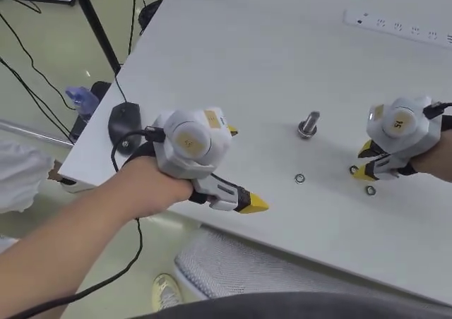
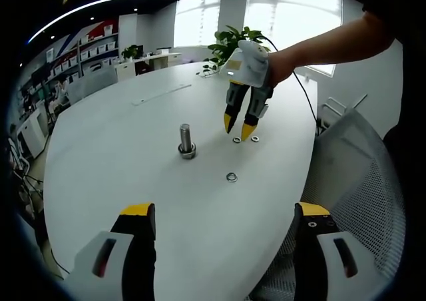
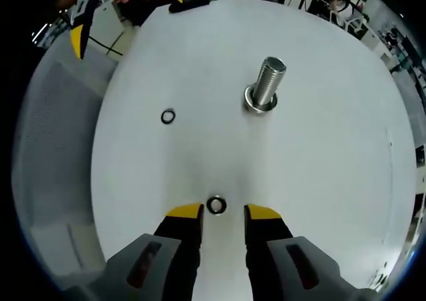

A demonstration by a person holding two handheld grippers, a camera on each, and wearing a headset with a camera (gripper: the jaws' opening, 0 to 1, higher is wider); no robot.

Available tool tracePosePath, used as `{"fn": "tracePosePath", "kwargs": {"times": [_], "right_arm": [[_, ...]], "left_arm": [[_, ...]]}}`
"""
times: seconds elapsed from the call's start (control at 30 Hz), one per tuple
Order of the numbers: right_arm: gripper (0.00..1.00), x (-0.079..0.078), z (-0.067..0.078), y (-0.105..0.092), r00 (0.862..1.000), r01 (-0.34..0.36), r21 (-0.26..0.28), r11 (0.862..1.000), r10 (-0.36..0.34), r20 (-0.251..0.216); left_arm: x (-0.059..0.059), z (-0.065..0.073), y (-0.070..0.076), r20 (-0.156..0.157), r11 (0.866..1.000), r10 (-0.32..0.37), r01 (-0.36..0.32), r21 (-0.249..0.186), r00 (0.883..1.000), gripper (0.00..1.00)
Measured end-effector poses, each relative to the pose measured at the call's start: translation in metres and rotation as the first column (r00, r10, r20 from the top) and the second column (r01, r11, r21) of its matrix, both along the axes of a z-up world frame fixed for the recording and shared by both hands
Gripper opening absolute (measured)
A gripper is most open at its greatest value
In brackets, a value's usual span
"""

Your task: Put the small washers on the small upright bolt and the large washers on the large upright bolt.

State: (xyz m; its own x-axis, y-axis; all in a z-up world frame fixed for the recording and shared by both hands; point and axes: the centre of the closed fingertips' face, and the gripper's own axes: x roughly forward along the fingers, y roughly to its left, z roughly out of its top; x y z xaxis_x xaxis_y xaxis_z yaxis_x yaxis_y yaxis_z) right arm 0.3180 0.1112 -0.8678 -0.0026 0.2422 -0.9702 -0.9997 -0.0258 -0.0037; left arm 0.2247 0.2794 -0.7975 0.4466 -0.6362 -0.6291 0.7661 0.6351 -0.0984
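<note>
Above the white tabletop [image 1: 233, 51] the left claw [image 2: 225, 213] is held wide apart. The right claw [image 3: 223, 211] is held low, narrowly parted about one washer [image 3: 216, 204], seemingly without contact. The upright bolt [image 1: 308, 124] is seen mid-tabletop. A second washer [image 1: 300, 178] and a third washer [image 1: 371, 190] lie flat nearby.

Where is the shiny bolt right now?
In the head view, the bolt stands upright on the table, right of centre, nearer the right hand-held gripper, with a loose washer just in front of it.

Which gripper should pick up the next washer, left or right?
Right, likely. The right gripper has open jaws flanking a washer; the left gripper, also open, sits farther from every washer.
</note>
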Motion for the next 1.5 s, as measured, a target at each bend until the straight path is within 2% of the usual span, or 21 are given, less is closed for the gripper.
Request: {"fn": "tracePosePath", "kwargs": {"times": [0.2,0.6,0.83,1.07,1.1,1.27,1.5], "right_arm": [[0.25,-0.0041,-0.0048,-0.0002,1.000,-0.006,-0.006,1.000,0.006,-0.002],[0.20,-0.0063,-0.0017,-0.0004,1.000,0.012,-0.006,1.000,-0.012,0.004],[0.14,-0.0077,-0.0023,-0.0004,1.000,0.024,-0.017,1.000,-0.024,0.014],[0.14,-0.0078,-0.0030,0.0003,0.999,0.046,-0.026,0.999,-0.046,0.019],[0.13,-0.0077,-0.0030,0.0004,0.997,0.072,-0.029,0.997,-0.071,0.017],[0.13,-0.0075,-0.0033,0.0002,0.997,0.076,-0.031,0.997,-0.075,0.025],[0.13,-0.0063,-0.0016,0.0007,0.995,0.100,-0.019,0.995,-0.100,0.011]], "left_arm": [[-0.0009,-0.0001,-0.0001,0.000,1.000,0.000,0.000,0.002,1.000,0.85],[-0.0011,0.0012,0.0007,0.005,1.000,0.004,-0.004,0.001,1.000,0.85],[-0.0015,0.0013,0.0007,0.022,1.000,-0.009,0.009,0.024,1.000,0.87],[-0.0031,-0.0009,0.0028,0.029,0.999,-0.020,0.019,0.046,0.999,0.87],[-0.0027,-0.0007,0.0035,0.034,0.999,-0.018,0.017,0.049,0.999,0.86],[-0.0025,-0.0017,0.0063,0.042,0.998,-0.017,0.014,0.067,0.999,0.86],[-0.0021,-0.0026,0.0062,0.049,0.996,-0.028,0.024,0.085,0.998,0.86]]}}
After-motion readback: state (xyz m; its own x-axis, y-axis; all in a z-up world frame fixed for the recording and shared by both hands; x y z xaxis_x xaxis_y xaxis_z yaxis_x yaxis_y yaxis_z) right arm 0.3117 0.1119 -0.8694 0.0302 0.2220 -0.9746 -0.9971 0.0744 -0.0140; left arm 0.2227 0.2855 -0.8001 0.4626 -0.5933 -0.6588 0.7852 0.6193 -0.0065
